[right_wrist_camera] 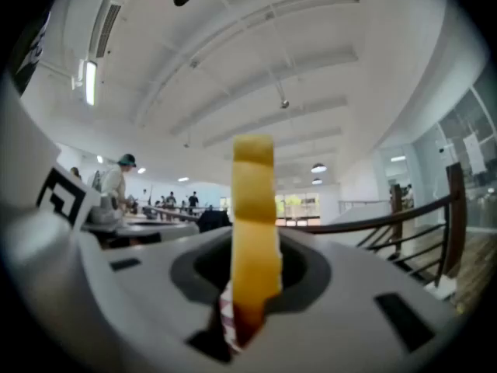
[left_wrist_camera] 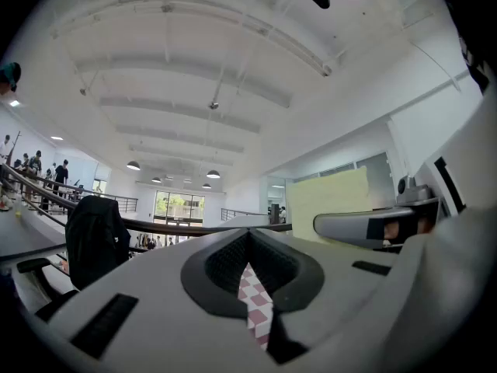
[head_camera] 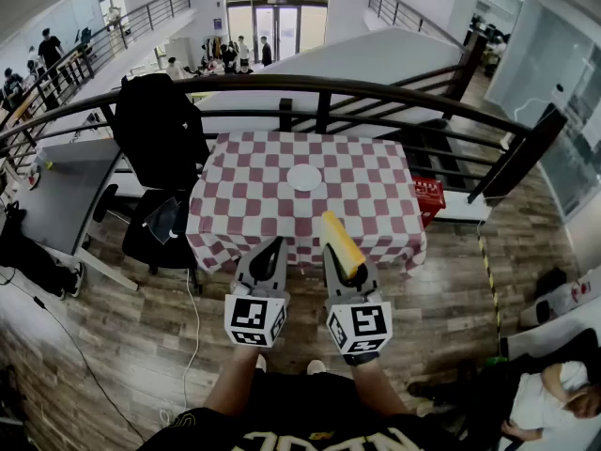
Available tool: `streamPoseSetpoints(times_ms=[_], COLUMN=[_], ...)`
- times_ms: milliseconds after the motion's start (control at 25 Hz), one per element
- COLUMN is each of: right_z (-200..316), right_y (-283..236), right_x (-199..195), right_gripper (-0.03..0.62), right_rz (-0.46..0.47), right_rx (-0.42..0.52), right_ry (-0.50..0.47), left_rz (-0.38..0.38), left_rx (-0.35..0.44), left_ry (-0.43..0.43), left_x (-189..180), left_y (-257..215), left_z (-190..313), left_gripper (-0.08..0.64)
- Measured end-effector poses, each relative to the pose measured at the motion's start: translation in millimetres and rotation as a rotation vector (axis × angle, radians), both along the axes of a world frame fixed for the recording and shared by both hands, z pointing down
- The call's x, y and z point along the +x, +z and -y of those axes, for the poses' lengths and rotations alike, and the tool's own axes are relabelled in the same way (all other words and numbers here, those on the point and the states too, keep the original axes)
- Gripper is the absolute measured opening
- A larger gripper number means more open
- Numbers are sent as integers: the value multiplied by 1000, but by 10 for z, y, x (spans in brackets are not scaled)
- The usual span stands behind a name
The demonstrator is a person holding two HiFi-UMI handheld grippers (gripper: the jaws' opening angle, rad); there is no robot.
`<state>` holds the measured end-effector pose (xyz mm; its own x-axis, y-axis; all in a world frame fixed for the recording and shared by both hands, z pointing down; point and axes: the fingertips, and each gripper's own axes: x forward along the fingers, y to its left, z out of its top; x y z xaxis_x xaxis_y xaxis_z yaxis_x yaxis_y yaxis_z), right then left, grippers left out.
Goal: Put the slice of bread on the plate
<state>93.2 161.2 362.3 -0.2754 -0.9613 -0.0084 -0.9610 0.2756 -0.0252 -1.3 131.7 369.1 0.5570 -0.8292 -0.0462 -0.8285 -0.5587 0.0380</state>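
your right gripper (right_wrist_camera: pixel 252 286) has its jaws pinching the slice of bread (right_wrist_camera: pixel 254 231) by its lower end. the slice stands up edge-on between them, tall and thin, yellow with a darker band at the top. your left gripper (left_wrist_camera: pixel 250 266) has its jaws pressed together on nothing, with just a sliver of checked cloth showing through the slit. both sit side by side, short of the counter (head_camera: pixel 244 205). so this is the carry step, i'd say: bread in hand, not yet delivered. the white plate (head_camera: pixel 304 178) sits bare near the middle of the red-and-white cloth, well ahead of you. next you'll want to reach forward over it, bring the slice low and flat, then ease the jaws apart. it looks soft, so go gently.
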Motion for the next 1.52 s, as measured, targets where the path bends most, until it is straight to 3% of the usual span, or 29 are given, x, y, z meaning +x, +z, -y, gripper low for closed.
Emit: streamPoseSetpoints(times_ms=[360, 560, 720, 880, 1160, 1520], right_z=[-217, -222, -249, -148, 418, 1769], right_y=[85, 513, 632, 717, 976, 546], right_x=[423, 511, 403, 266, 216, 39], right_gripper=[100, 100, 100, 100, 100, 100], right_rz=[25, 84, -22, 0, -51, -98], right_rx=[-23, -105, -99, -111, -183, -100], right_ry=[2, -116, -195, -199, -141, -78], left_rz=[10, 100, 145, 123, 67, 5], left_rx=[-11, -6, -94, -133, -159, -72], left_ry=[-17, -24, -73, -120, -103, -63], left_x=[438, 561, 462, 210, 109, -102], left_y=[78, 357, 650, 771, 912, 526], left_z=[-283, -557, -577, -441, 308, 1737], left_gripper=[18, 18, 18, 18, 18, 18])
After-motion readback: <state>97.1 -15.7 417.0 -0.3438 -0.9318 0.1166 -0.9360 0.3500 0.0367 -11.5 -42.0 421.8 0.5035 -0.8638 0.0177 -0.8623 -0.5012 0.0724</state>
